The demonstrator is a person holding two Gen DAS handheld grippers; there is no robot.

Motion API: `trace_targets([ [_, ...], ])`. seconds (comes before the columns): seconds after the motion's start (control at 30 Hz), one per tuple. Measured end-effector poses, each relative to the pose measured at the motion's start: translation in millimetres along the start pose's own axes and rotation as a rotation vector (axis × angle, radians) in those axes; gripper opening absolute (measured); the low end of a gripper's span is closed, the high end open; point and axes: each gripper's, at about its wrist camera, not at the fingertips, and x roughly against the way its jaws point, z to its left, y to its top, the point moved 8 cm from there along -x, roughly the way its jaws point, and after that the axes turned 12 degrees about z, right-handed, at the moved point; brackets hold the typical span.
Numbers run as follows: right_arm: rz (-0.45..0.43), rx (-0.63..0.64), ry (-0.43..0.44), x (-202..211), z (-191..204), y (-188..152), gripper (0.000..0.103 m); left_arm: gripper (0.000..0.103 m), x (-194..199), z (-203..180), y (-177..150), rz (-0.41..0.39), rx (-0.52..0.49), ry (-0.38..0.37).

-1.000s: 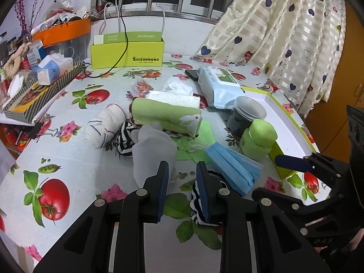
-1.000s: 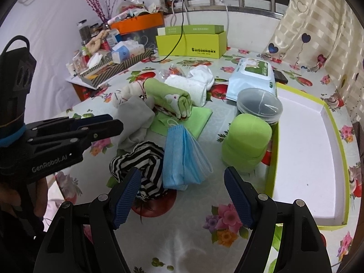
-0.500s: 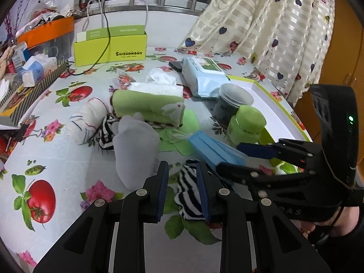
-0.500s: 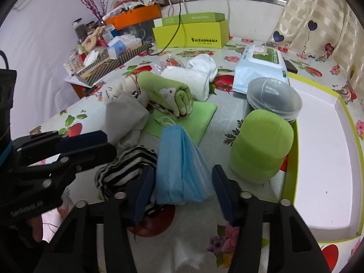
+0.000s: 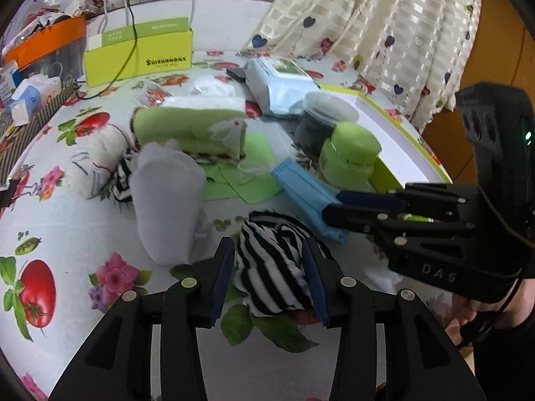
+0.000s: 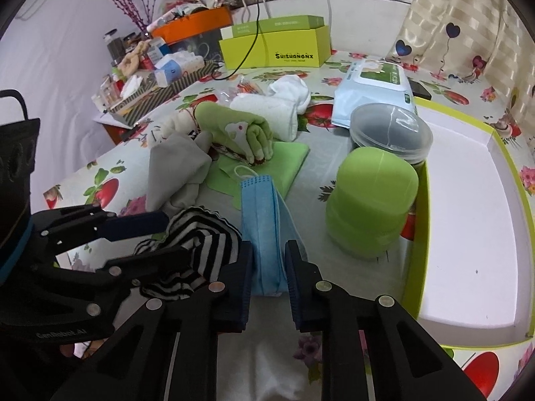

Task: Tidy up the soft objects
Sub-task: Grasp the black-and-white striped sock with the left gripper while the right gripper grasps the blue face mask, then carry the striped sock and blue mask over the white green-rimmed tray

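My right hand-held gripper [image 6: 269,270] had just closed onto the blue mask stack [image 6: 264,220], whose long axis ran up the frame; my left hand-held gripper [image 5: 269,279], just opened, straddled the striped cloth [image 5: 271,260].

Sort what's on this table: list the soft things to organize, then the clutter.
Job:
- striped black-and-white cloth
- blue face-mask stack
- rolled green towel
- grey cloth

Lying about:
- round green plastic jar
- yellow-green cardboard box
- wet-wipes pack

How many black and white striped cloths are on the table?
2. One black and white striped cloth lies bunched between the left gripper's fingers. A second striped cloth peeks out between the grey sock and a white rolled sock. Others may be hidden.
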Motion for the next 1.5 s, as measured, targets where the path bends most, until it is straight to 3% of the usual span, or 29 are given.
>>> trace_targets([
  [0.23, 0.021, 0.001, -0.007, -4, -4, -3, 0.019, 0.043, -18, -8, -6, 0.049, -0.025, 0.008],
  [0.33, 0.033, 0.016, -0.026, -8, -2, -2, 0.029, 0.043, -19, -9, -6, 0.047, -0.035, 0.016],
  [0.43, 0.051, 0.027, -0.038, -13, -1, -3, 0.031, 0.043, -19, -10, -7, 0.046, -0.052, 0.042],
  [0.57, 0.052, 0.038, -0.036, -13, 1, -4, 0.019, 0.021, -18, -3, -7, 0.045, -0.038, 0.081],
  [0.7, 0.028, 0.045, -0.042, -4, 4, -3, 0.015, 0.014, -15, -2, -8, 0.041, -0.030, 0.087],
  [1.03, -0.056, 0.055, -0.037, 33, 14, -1, 0.015, 0.011, 16, -1, 2, -0.047, -0.008, 0.122],
  [1.5, -0.196, 0.071, -0.050, 91, 16, 15, 0.015, 0.011, 62, 8, 43, -0.188, 0.043, 0.167],
])
